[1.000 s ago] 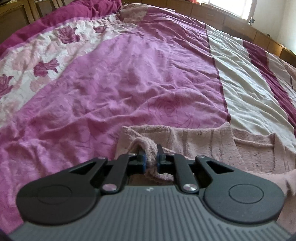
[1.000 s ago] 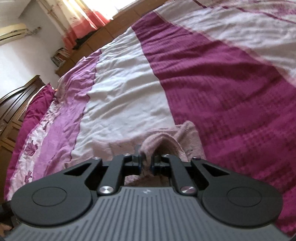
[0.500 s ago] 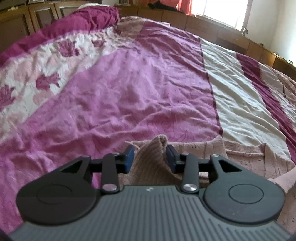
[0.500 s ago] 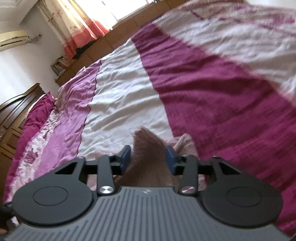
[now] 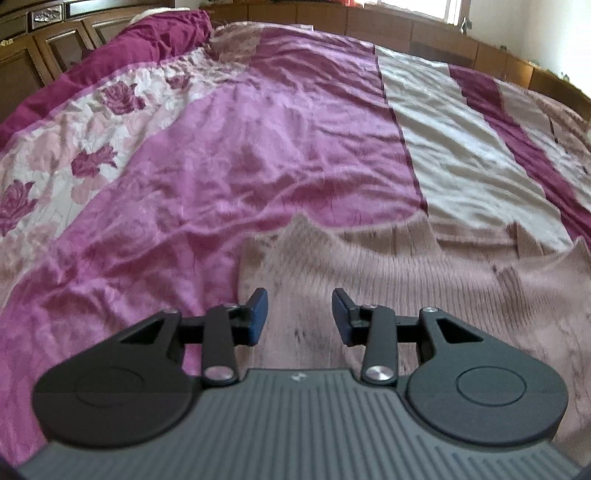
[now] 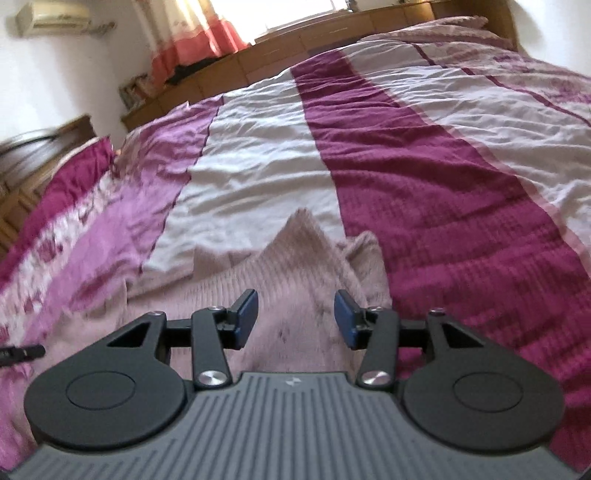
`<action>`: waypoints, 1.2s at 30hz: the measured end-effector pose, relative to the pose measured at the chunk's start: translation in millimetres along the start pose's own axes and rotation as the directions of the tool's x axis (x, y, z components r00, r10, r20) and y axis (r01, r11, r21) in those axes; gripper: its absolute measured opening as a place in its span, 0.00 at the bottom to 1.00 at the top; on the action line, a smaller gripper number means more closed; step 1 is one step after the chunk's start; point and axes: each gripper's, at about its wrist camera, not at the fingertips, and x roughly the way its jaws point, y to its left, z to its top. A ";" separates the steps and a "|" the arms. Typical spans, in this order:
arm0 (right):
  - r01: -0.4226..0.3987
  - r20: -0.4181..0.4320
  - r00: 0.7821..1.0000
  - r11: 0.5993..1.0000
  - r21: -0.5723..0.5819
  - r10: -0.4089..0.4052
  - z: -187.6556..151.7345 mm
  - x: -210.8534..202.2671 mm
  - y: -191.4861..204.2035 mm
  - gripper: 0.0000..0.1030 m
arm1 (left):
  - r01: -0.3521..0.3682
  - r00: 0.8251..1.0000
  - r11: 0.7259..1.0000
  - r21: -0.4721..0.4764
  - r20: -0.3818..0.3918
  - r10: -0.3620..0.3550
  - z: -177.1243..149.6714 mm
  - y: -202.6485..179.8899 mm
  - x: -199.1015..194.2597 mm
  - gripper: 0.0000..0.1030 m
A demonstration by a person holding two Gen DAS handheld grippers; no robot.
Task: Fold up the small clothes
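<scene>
Left wrist view gave us the left tongs spread, nothing between the blue pads, hanging over the pink knit sweater spread on the bed. Its far edge ran across the bedspread, with a small peak of fabric standing up ahead of the tongs and another toward the right. Beyond that edge we saw a wide stretch of bare bedspread reaching to the wooden headboard.

From the right wrist view, our right tongs also stood apart and held nothing, above the sweater, whose right edge met the dark magenta stripe. Bare bedding ran ahead to the wooden ledge under the curtain.
</scene>
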 end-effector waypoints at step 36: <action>-0.124 -0.076 0.986 0.964 0.235 0.146 -58.4 -43.2 -55.1 0.77 | -0.032 0.991 0.998 -0.061 -0.132 0.024 -55.6 -14.1 -56.2 0.49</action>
